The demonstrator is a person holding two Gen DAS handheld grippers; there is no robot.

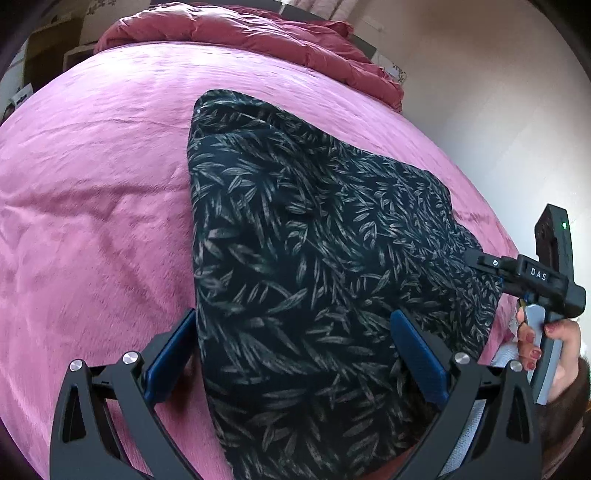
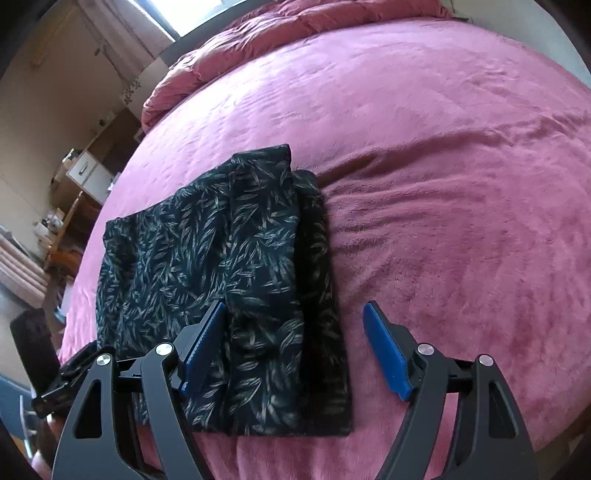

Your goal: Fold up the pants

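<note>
The pants [image 1: 314, 266] are dark navy with a pale leaf print and lie folded into a compact stack on the pink bedspread [image 1: 92, 184]. My left gripper [image 1: 291, 332] is open, its blue pads straddling the near left edge of the stack, empty. My right gripper [image 2: 295, 325] is open and empty, hovering over the near right edge of the pants [image 2: 229, 258]. The right gripper also shows in the left wrist view [image 1: 480, 260], held by a hand at the right side of the stack.
A reddish duvet [image 1: 258, 33] is bunched at the far end of the bed. Shelves and furniture [image 2: 81, 173] stand along the wall left of the bed. The bedspread [image 2: 461, 184] stretches wide to the right of the pants.
</note>
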